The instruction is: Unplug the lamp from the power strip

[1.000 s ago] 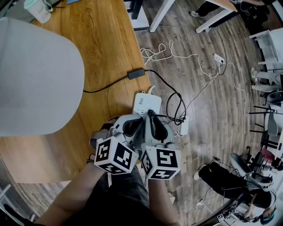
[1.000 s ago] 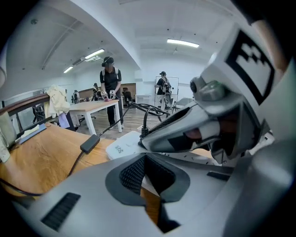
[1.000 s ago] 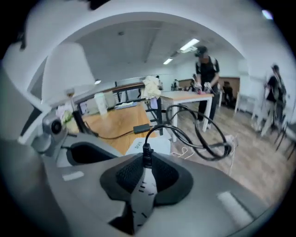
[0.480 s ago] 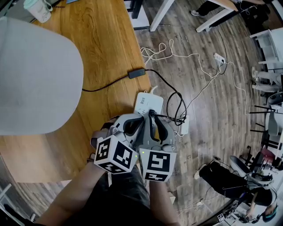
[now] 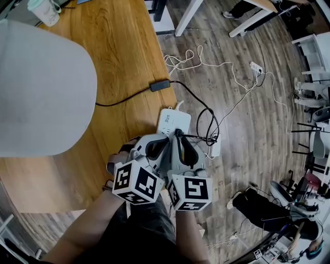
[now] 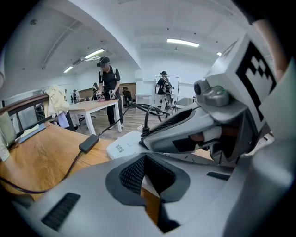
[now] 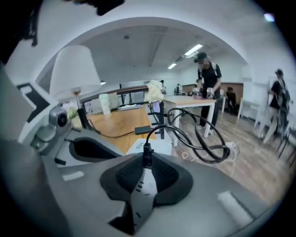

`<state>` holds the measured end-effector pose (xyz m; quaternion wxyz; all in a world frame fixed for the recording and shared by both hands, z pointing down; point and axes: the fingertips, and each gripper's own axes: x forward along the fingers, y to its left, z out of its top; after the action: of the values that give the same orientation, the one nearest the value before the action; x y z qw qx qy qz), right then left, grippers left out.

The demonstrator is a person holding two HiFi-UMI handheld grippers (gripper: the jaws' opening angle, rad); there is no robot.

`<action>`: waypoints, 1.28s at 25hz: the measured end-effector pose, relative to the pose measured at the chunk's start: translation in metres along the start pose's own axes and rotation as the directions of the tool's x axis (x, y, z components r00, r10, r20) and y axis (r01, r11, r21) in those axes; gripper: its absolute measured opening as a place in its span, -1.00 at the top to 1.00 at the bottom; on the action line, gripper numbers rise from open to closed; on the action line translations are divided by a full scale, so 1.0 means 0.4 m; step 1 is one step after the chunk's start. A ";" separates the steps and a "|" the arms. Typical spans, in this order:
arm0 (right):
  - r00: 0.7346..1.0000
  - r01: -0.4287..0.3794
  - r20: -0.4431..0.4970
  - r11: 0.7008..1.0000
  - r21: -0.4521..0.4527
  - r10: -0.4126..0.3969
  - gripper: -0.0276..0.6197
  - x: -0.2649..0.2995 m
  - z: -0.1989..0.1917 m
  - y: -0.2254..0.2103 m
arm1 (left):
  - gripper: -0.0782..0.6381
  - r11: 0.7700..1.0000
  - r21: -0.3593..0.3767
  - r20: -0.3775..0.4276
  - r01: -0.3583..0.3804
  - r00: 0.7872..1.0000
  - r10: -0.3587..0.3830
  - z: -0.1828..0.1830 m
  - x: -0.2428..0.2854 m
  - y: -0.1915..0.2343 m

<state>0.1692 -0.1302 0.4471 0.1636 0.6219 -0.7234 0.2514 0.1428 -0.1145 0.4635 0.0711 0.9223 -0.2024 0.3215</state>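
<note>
The lamp's big white shade (image 5: 41, 87) fills the left of the wooden table (image 5: 118, 46). Its black cord (image 5: 192, 98) runs past an inline block (image 5: 159, 85) to the white power strip (image 5: 172, 119) at the table's edge. My right gripper (image 7: 147, 162) is shut on the lamp's pale plug (image 7: 144, 181), with the black cord rising from its tips. Whether the prongs sit in the strip is hidden. My left gripper (image 6: 142, 159) is beside it, jaws together and empty, pointing at the power strip (image 6: 121, 146). In the head view the left gripper (image 5: 153, 145) and the right gripper (image 5: 180, 145) touch side by side.
A loop of black cable (image 5: 209, 126) hangs off the table edge above the wooden floor. White cables (image 5: 227, 72) trail across the floor to a small adapter (image 5: 254, 67). A cup (image 5: 45, 11) stands at the table's far corner. People stand at desks (image 6: 108, 78) in the background.
Both grippers have shifted only slightly toward me, staying together at the near end of the power strip. The right gripper's hold on the plug is the same.
</note>
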 end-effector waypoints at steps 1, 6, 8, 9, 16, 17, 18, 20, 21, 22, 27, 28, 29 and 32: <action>1.000 -0.018 0.016 0.995 0.099 0.017 0.72 -0.003 -0.003 -0.009 | 0.80 1.000 -0.002 0.001 -0.001 1.000 0.001 0.000 0.000 -0.001; 0.999 -0.035 0.030 0.985 0.170 0.030 0.71 -0.003 -0.001 -0.018 | 0.80 1.000 -0.003 0.003 -0.001 1.000 0.001 0.001 0.002 -0.002; 1.000 0.019 -0.003 0.999 -0.034 -0.019 0.72 -0.002 0.008 -0.001 | 0.80 1.000 -0.002 -0.001 -0.002 1.000 0.002 0.001 0.002 -0.002; 0.999 0.037 -0.013 0.992 -0.124 -0.039 0.72 -0.002 0.013 0.007 | 0.80 1.000 -0.001 -0.002 -0.001 1.000 0.001 0.001 0.001 -0.002; 0.998 -0.024 0.055 1.000 0.017 0.023 0.72 -0.023 0.034 0.009 | 0.80 1.000 0.003 -0.001 -0.003 1.000 0.003 0.002 0.003 -0.003; 0.994 -0.063 0.091 0.996 0.068 0.057 0.72 -0.032 0.058 0.016 | 0.80 1.000 0.006 0.000 -0.004 1.000 0.004 0.003 0.003 -0.002; 0.991 -0.087 0.106 0.994 0.065 0.080 0.72 -0.033 0.080 0.028 | 0.80 1.000 0.009 0.000 -0.004 1.000 0.004 0.002 0.004 0.000; 0.990 -0.108 0.088 0.994 -0.013 0.109 0.72 -0.021 0.101 0.053 | 0.80 1.000 -0.003 0.003 0.003 1.000 -0.003 -0.003 0.006 0.003; 0.989 -0.122 0.078 0.992 -0.021 0.123 0.72 -0.016 0.100 0.060 | 0.80 1.000 -0.012 0.003 0.005 1.000 -0.005 -0.006 0.005 0.002; 0.988 -0.135 0.072 0.991 -0.008 0.135 0.72 -0.014 0.097 0.062 | 0.80 1.000 -0.016 0.007 -0.001 1.000 0.001 -0.007 0.000 0.003; 0.985 -0.168 0.042 0.985 0.034 0.166 0.72 -0.016 0.080 0.070 | 0.80 0.994 -0.072 0.064 -0.076 0.995 0.081 -0.006 -0.060 0.037; 0.984 -0.174 0.034 0.984 0.033 0.173 0.72 -0.016 0.076 0.079 | 0.80 0.993 -0.078 0.066 -0.089 0.993 0.094 -0.011 -0.071 0.044; 0.983 -0.181 0.026 0.983 0.033 0.180 0.72 -0.016 0.072 0.090 | 0.80 0.991 -0.087 0.071 -0.098 0.992 0.104 -0.017 -0.083 0.050; 0.978 -0.207 -0.001 0.978 0.039 0.207 0.72 -0.018 0.061 0.127 | 0.80 0.984 -0.140 0.120 -0.109 0.985 0.126 -0.018 -0.126 0.061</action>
<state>0.1223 -0.1332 0.4149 0.1263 0.5457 -0.7787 0.2825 0.0926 -0.1184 0.4381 0.1000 0.9207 -0.2817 0.2510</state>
